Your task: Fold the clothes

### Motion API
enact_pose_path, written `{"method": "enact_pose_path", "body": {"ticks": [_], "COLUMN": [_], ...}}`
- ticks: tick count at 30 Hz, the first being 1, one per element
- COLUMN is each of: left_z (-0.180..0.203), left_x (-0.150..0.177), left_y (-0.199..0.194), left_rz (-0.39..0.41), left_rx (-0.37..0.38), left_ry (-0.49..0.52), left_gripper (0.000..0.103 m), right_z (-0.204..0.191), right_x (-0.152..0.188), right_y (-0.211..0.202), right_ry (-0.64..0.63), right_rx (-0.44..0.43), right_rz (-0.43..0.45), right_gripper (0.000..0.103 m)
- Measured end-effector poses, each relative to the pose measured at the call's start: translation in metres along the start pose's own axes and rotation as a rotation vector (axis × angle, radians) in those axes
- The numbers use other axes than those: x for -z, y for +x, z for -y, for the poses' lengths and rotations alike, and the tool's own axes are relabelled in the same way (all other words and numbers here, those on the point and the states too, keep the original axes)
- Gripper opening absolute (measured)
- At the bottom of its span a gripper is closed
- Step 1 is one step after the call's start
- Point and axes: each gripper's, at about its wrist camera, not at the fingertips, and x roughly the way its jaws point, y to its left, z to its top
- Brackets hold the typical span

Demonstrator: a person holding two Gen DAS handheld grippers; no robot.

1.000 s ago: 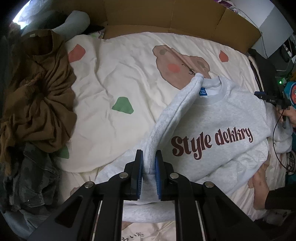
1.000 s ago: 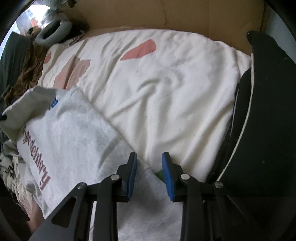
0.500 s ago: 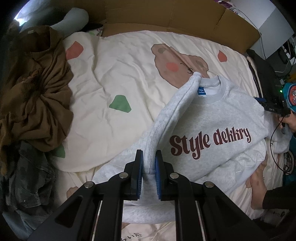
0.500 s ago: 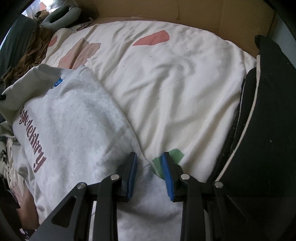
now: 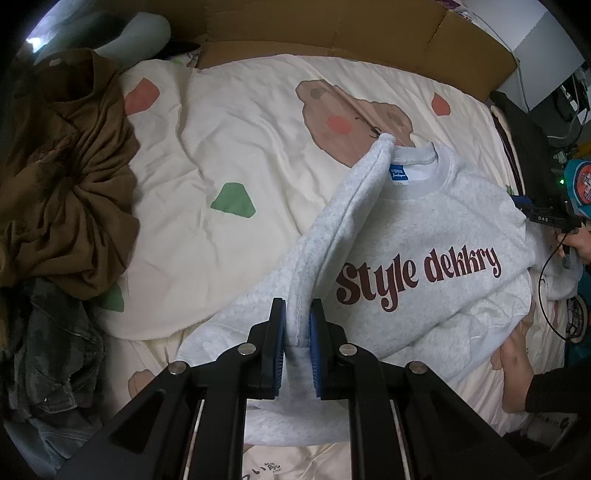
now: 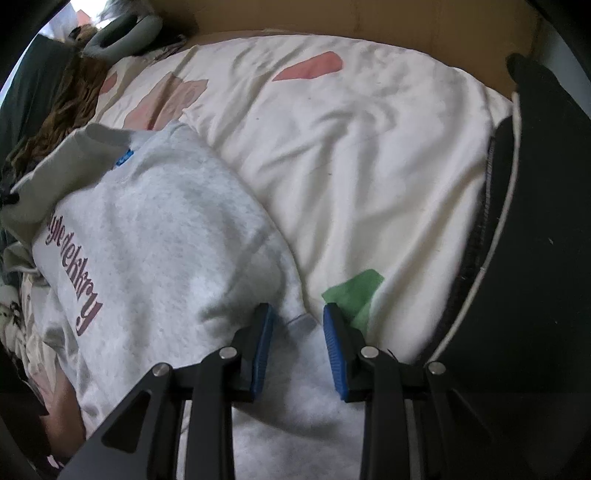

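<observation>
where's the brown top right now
In the left wrist view the brown top lies bunched at the left edge of the quilt, above a dark jacket.

One grey sweatshirt (image 5: 424,236), two tongs (image 5: 297,332), one duvet (image 5: 236,140).

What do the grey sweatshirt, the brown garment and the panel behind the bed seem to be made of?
Grey sweatshirt: probably cotton fleece, matte and heathered, with a fuzzy inner face where the edge is lifted. Brown garment: a thin, soft woven or jersey cloth, matte, bunched in many fine creases. Panel behind the bed: looks like plain brown cardboard, dull, with straight fold lines.
</observation>
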Motion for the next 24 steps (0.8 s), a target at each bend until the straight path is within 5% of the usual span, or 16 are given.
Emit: {"method": "enact_pose_path", "body": {"ticks": [6,24], "left_z": [0.003,-0.021], "left_x": [-0.002,-0.019], "left_y": [0.0,-0.05], "left_rz": [-0.001,0.146], "left_rx": [-0.003,-0.075], "left_ry": [0.006,-0.021], "left_gripper": [0.012,0.011], "right_z": [-0.013,-0.021], "right_x": [0.002,-0.046], "right_y": [-0.003,-0.096], "right_ry": [-0.076,-0.18], "right_rx": [0.039,0.265], "right_rz": [0.012,0.244], "right_gripper": [0.009,0.006]}}
